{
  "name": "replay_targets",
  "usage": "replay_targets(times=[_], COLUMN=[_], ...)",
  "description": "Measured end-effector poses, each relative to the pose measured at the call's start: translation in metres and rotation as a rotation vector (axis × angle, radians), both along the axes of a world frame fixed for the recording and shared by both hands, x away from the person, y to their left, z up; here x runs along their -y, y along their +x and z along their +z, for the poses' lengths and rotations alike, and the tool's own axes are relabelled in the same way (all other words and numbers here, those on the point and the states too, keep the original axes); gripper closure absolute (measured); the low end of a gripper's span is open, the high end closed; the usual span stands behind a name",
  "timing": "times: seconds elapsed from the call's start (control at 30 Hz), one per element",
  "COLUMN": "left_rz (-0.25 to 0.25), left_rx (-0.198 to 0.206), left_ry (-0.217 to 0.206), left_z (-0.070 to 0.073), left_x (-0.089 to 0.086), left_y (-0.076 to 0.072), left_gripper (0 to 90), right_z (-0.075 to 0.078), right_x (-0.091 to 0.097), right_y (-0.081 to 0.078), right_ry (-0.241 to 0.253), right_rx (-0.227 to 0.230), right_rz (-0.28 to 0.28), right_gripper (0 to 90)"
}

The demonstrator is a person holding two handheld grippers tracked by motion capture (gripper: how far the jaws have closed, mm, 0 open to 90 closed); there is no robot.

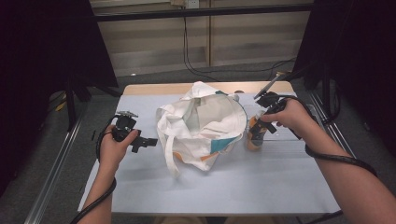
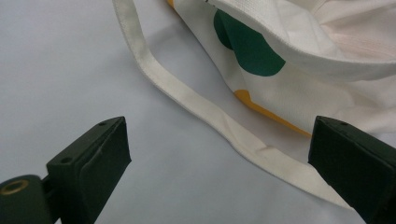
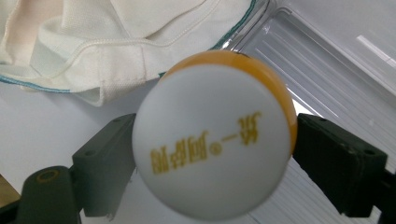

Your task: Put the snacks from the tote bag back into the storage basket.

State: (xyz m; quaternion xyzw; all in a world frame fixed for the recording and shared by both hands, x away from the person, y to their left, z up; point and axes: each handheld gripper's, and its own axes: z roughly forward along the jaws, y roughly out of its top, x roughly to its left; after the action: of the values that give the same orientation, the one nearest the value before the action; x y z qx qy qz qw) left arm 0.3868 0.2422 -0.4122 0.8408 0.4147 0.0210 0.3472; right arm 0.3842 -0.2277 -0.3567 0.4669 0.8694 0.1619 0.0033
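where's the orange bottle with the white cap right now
In the high view the orange bottle stands upright on the table, just right of the white tote bag, under the right gripper; the right gripper view shows its cap between the jaws.

The bottle's white cap (image 3: 212,140) carries a line of yellow printed characters with a small registered-trademark sign. They are too blurred to read.
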Motion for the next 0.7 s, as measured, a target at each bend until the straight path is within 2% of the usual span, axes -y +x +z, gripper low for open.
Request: replay_targets(times=[0.13,0.27,0.33,0.47,0.63,0.7], left_rz=[0.013,0.004,0.016,0.011,0.019,0.017], left_rx=[-0.003,-0.003,-0.003,-0.006,0.005,-0.001], left_ry=[0.002,0.009,-0.007,-0.002,-0.005,-0.003], left_z=[-0.002,0.000,0.000,0.001,0.001,0.000], left_x=[-0.002,-0.006,-0.005,-0.006,-0.006,-0.006], left_y=[-0.002,-0.002,-0.003,-0.004,-0.004,-0.004], left_gripper=[5.2,5.2,5.2,5.3,5.3,5.2], right_z=[0.003,0.006,0.007,0.007,0.005,0.005], right_x=[0.004,0.009,0.011,0.015,0.018,0.019], right_y=[-0.004,-0.006,-0.007,-0.010,-0.014,-0.015], right_ry=[-0.002,-0.011,-0.009,-0.007,0.004,-0.011], right_rx=[0.008,0.015,0.015,0.027,0.023,0.019], right_rz=[0.002,-0.002,-0.002,-0.005,0.001,0.002], right_gripper=[13.5,12.7,12.6,12.6,12.4,12.3])
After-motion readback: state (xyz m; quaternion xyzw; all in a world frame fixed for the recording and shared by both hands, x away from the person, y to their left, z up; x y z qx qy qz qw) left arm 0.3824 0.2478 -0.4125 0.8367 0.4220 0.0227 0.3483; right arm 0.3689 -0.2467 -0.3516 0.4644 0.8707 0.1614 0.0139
